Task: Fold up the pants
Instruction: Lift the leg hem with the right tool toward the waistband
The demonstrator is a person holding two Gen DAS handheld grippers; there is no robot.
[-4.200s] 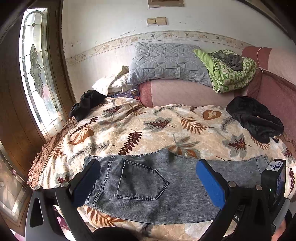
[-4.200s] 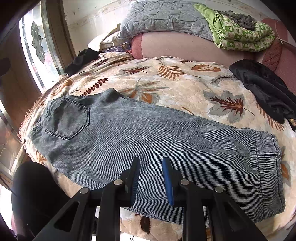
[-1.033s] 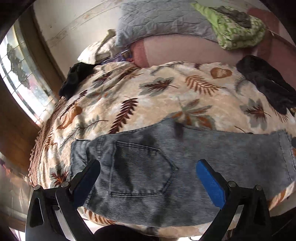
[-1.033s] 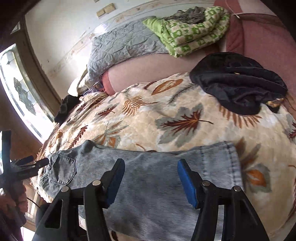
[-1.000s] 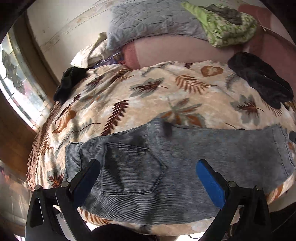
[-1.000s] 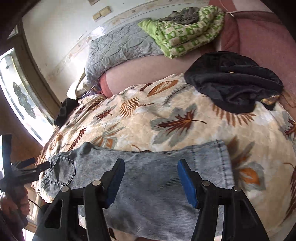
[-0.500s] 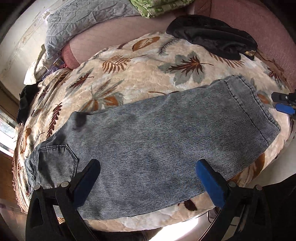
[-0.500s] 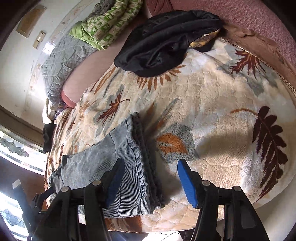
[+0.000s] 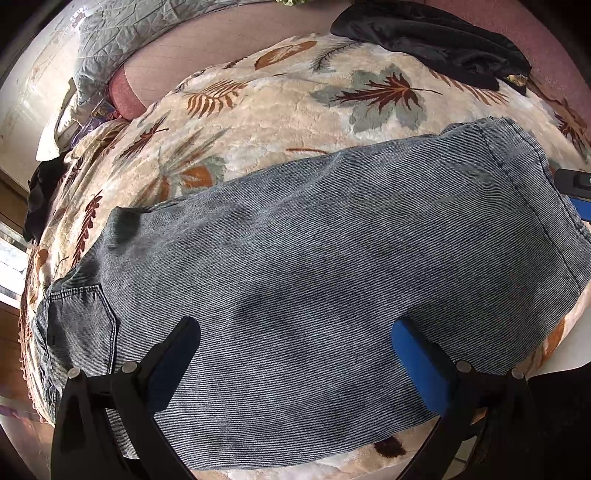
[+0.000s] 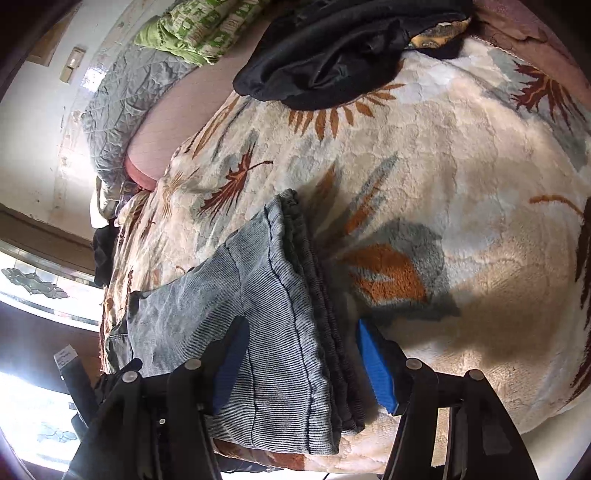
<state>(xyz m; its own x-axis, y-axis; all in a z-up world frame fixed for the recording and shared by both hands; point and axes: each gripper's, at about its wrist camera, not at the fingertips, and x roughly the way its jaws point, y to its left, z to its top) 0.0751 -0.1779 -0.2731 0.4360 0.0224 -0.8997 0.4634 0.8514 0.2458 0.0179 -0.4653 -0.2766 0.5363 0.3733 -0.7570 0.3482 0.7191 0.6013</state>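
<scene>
Grey denim pants (image 9: 314, 266) lie flat along the near edge of a bed with a leaf-print blanket (image 9: 295, 107), folded lengthwise, back pocket at the left, leg hems at the right. My left gripper (image 9: 295, 354) is open, its blue pads wide apart just above the middle of the legs. My right gripper (image 10: 301, 365) is open and straddles the stacked leg hems (image 10: 295, 295) at the pants' right end. Its tip shows at the right edge of the left wrist view (image 9: 576, 188).
A black garment (image 9: 436, 29) lies at the far right of the bed, also in the right wrist view (image 10: 332, 48). A grey quilted pillow (image 9: 147, 26) and green blanket (image 10: 192, 29) rest on the pink headboard. Another dark garment (image 9: 40, 199) lies far left. A window is left.
My left gripper moved from the waist end toward the middle of the legs and came closer. My right gripper opened and swung to the leg hems, now straddling them.
</scene>
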